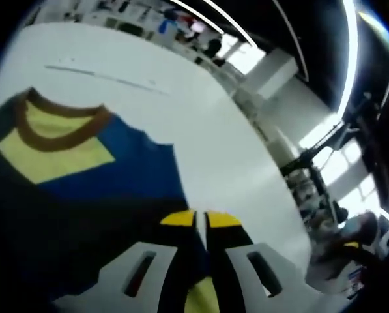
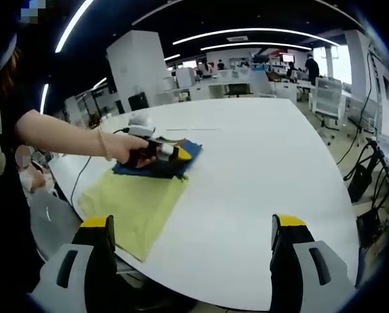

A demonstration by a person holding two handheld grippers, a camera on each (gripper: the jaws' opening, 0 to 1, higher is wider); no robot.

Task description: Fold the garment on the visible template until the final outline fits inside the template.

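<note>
Garment (image 2: pixel 156 166): blue shirt with brown collar (image 1: pixel 57 124) and yellow neck lining, lying flat on the white table (image 2: pixel 259 163). In the right gripper view it sits at about 10 o'clock of the table, its far end touching the yellow-green template (image 2: pixel 132 208); the template's long axis runs from 7 o'clock toward 1 o'clock. In the left gripper view the collar points to 10 o'clock, the body running down toward 5 o'clock.

Left gripper (image 1: pixel 201 218): jaws nearly together, tips over the blue cloth; whether cloth is pinched, cannot tell. A hand (image 2: pixel 126 149) carries it over the garment.

Right gripper (image 2: pixel 193 228): jaws wide apart, nothing between them, above bare table at 6 o'clock.
</note>
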